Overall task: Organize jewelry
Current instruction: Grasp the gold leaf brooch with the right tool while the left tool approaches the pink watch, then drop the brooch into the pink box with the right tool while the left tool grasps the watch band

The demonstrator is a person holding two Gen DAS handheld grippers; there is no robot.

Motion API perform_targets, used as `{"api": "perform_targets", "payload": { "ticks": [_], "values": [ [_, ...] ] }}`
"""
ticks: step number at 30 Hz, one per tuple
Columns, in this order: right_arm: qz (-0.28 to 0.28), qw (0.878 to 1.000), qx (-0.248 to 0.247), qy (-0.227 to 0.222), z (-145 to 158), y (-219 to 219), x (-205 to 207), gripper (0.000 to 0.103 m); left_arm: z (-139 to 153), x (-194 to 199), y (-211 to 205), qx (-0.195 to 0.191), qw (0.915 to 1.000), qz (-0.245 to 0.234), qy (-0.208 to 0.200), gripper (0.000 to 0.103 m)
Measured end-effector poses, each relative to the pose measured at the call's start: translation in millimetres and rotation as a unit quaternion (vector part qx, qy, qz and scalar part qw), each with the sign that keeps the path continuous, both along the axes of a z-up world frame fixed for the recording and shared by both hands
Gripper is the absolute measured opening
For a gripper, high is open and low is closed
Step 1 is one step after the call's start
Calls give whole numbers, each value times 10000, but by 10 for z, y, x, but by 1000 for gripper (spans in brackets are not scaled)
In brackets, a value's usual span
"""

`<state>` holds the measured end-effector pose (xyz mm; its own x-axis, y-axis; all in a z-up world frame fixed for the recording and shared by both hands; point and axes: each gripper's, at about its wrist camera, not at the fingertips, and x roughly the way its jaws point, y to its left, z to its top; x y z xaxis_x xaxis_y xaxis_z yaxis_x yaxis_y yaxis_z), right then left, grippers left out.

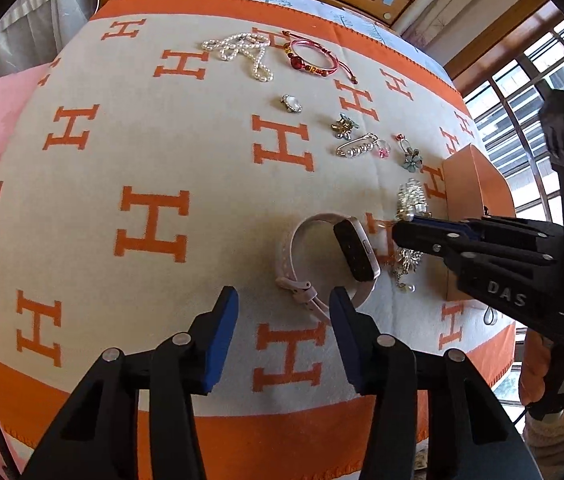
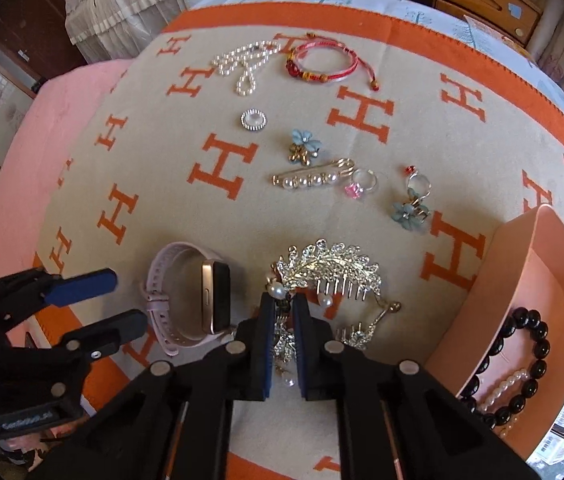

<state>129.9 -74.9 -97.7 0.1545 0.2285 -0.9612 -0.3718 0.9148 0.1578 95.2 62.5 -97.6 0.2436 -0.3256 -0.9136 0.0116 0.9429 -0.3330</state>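
A silver rhinestone hair comb (image 2: pixel 333 268) with pearl drops lies on the cream and orange blanket (image 2: pixel 154 184). My right gripper (image 2: pixel 283 306) points down at it, pads shut on its near end; in the left wrist view this gripper (image 1: pixel 397 234) comes in from the right over the silver hair comb (image 1: pixel 411 200). Left of the comb a pink-strapped watch (image 2: pixel 210 300) rests on its side. My left gripper (image 1: pixel 283 292) hovers just short of the watch (image 1: pixel 355 254), jaws open, right fingertip close to the strap but not pressing. From the right wrist view the left gripper (image 2: pixel 122 300) sits beside the strap.
A peach box (image 2: pixel 521 264) at the right holds a black bead bracelet (image 2: pixel 529 352) and a pearl bracelet (image 2: pixel 509 384). Farther back lie a pearl necklace (image 2: pixel 246 64), red cord bracelet (image 2: pixel 321 64), round brooch (image 2: pixel 253 120), flower brooch (image 2: pixel 303 146), pearl pin (image 2: pixel 309 178), pink ring (image 2: pixel 359 186) and blue flower earring (image 2: pixel 407 208).
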Motion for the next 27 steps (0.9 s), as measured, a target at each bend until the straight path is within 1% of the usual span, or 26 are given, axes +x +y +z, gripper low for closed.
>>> {"api": "perform_targets", "payload": {
  "ticks": [1, 4, 6, 8, 10, 12, 14, 18, 21, 24, 27],
  "values": [
    [-93, 9998, 132, -93, 77, -54, -5, 9, -19, 18, -8, -20, 10000, 47, 54, 38],
    [-296, 9974, 531, -399, 311, -234, -37, 9, -64, 68, -55, -85, 9997, 129, 214, 31],
    [-412, 9943, 765, -614, 477, -355, -83, 9, -78, 91, -102, -83, 9995, 134, 277, 30],
    [-502, 9910, 958, -787, 613, -467, -129, 9, -84, 113, -168, 9, 9995, 122, 307, 29],
    [-593, 9867, 1149, -982, 751, -587, -173, 9, -95, 139, -225, 128, 9992, 152, 346, 21],
    [-706, 9826, 1261, -1167, 867, -721, -217, 9, -117, 165, -265, 243, 9988, 170, 385, 17],
    [-826, 9781, 1356, -1349, 982, -883, -307, 9, -125, 186, -310, 401, 9984, 159, 358, 16],
    [-1051, 9703, 1354, -1704, 1154, -1245, -434, 9, -115, 212, -402, 674, 9974, 115, 220, 14],
    [-1227, 9671, 1185, -1889, 1200, -1506, -511, 9, -89, 218, -467, 790, 9968, 36, 130, 8],
    [-1483, 9654, 1033, -1878, 1143, -1767, -532, 9, -11, 220, -557, 699, 9975, -49, 40, 6],
    [-1686, 9666, 935, -1688, 991, -1955, -477, 9, 208, 191, -749, 699, 9968, -270, -277, 6]
  ]
}}
